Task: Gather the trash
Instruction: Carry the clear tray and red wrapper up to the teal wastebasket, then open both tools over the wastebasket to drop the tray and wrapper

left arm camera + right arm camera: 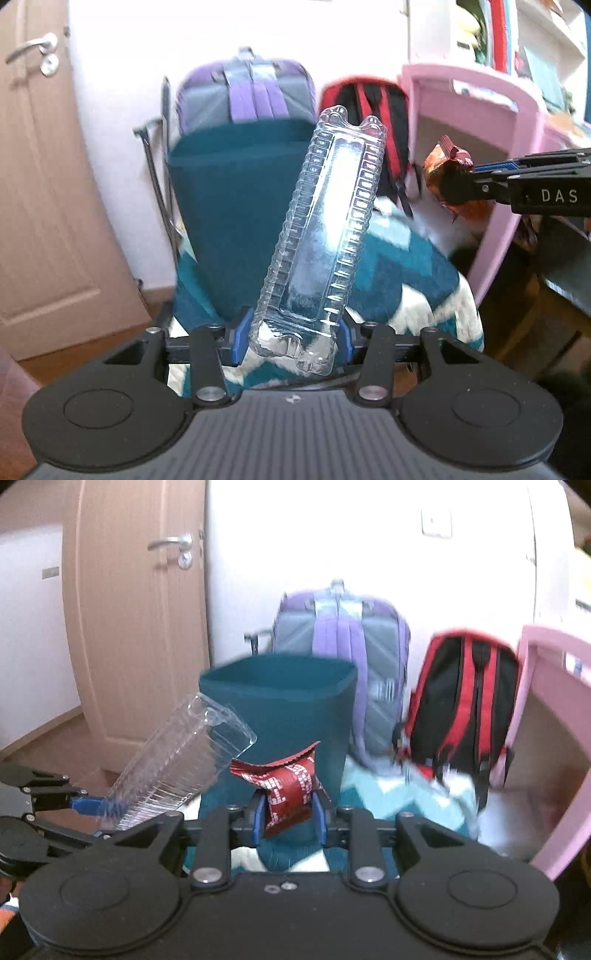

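My left gripper (291,338) is shut on a clear ribbed plastic tray (325,229) that sticks up and away from it. The same plastic tray (173,771) shows at the left of the right wrist view, held by the left gripper (94,808). My right gripper (288,814) is shut on a red snack wrapper (290,792). In the left wrist view the wrapper (445,173) hangs in the right gripper (458,184) at the right. A dark teal bin (295,716) stands straight ahead on the floor; the teal bin (236,221) lies behind the tray.
A purple and grey backpack (343,653) and a red and black backpack (465,709) lean on the white wall behind the bin. A pink desk frame (550,701) stands at the right, a wooden door (136,620) at the left. A teal and white rug (406,805) covers the floor.
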Available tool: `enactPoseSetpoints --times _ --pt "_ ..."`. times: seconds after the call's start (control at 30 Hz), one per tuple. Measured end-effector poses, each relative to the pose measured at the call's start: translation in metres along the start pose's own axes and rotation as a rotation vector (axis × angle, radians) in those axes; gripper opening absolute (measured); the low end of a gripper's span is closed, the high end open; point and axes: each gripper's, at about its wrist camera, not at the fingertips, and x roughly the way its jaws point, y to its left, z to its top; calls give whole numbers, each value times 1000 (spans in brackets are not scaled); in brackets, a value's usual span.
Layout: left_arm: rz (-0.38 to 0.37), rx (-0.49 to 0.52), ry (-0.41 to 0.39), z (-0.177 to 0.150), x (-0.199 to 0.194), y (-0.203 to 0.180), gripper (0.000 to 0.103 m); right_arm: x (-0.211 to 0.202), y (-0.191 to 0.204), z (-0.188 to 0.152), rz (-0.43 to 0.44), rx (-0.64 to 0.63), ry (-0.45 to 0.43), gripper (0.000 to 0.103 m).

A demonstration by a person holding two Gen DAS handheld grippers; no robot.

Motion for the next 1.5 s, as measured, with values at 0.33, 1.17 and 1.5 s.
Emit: enactPoseSetpoints --times 0.33,1.17,1.5 --pt "67 -68 -70 104 -1 22 45 15 5 78 -62 -20 -71 26" --pt "146 3 140 201 169 80 47 193 -7 131 -48 -33 131 26" --pt "69 20 304 196 210 85 49 232 -8 121 -40 -54 282 27"
